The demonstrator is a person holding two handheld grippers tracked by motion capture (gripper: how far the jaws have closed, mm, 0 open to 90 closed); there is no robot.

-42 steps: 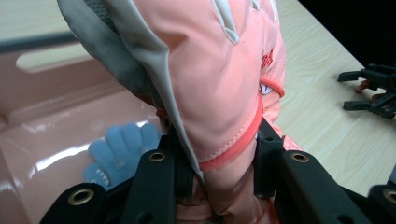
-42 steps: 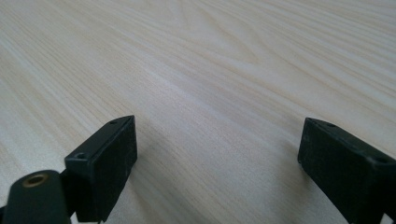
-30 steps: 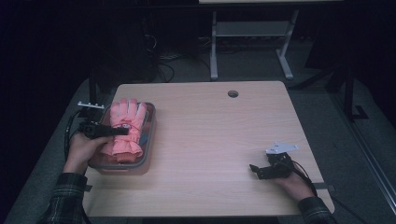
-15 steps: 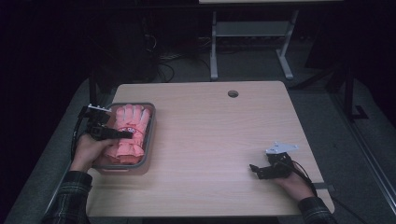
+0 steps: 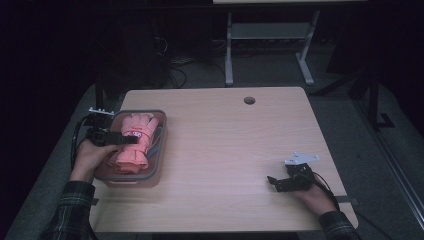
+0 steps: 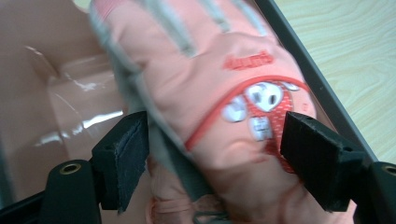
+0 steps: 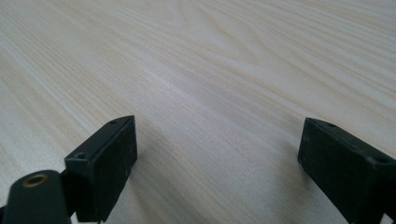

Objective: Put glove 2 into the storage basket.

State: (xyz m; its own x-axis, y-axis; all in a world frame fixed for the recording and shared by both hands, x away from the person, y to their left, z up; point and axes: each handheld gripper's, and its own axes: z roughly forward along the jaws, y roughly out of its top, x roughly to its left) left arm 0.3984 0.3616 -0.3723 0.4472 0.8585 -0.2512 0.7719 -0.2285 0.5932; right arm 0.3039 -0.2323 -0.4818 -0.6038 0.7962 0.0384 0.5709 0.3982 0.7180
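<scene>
The wooden table (image 5: 225, 150) carries a pink bin (image 5: 159, 150) at its left side, and a coral winter glove (image 5: 134, 140) lies inside, so it is already put away there. The left gripper (image 6: 215, 154) is above the glove; its jaws have just been opening and now stand apart on both sides of it, seemingly released. The right gripper (image 5: 272, 181) rests idle on bare wood, jaws spread wide

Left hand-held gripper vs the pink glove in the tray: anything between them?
Nothing visible. The left hand-held gripper has just been opening, and its jaws stand wide on either side of the pink glove, which lies in the tray. The right pad looks clear of the fabric.
</scene>
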